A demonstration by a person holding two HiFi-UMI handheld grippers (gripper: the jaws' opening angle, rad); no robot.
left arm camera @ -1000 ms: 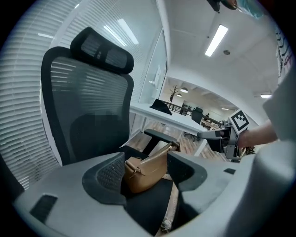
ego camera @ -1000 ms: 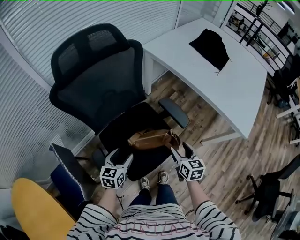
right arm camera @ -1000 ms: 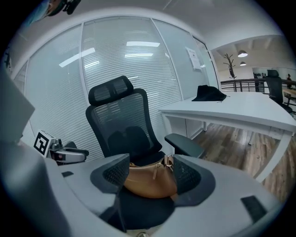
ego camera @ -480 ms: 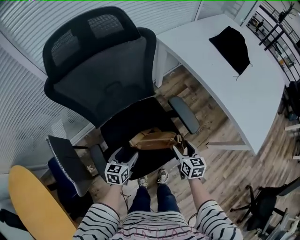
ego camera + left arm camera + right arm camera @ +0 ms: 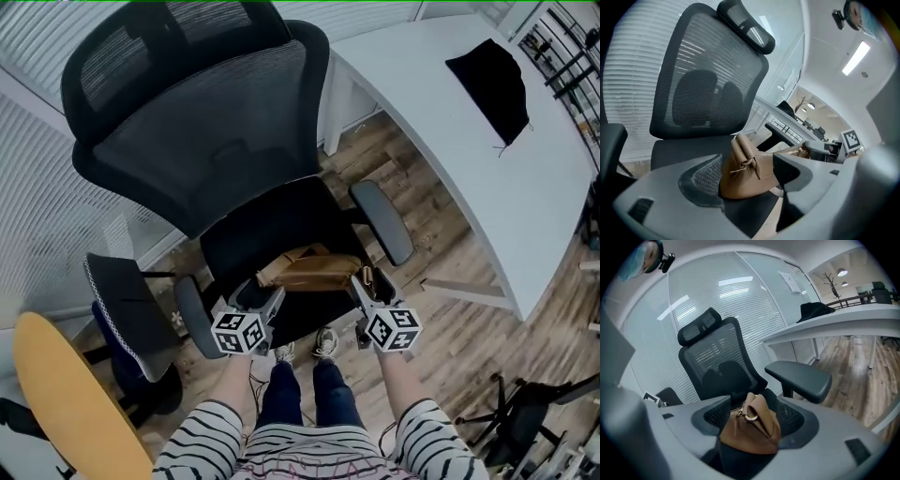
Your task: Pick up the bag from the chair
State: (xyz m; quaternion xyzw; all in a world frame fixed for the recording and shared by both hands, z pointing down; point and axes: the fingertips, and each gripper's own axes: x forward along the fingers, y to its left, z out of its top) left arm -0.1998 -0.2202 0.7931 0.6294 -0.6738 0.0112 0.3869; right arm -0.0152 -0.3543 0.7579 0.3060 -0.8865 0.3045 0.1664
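The brown leather bag point(image 5: 309, 272) is laid at the front edge of the office chair point(image 5: 246, 234), its long axis set crosswise. Its left end is framed by the left hand-held gripper point(image 5: 263, 296) and its right end by the right hand-held gripper point(image 5: 367, 284). Both are held released, jaws apart around the leather, and are equally near. The armrest point(image 5: 382, 220) just beside the right one is judged not to be in the way.

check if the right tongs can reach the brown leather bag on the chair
Probably yes: one end of the brown leather bag sits between the open jaws of the right tongs, nothing blocking.
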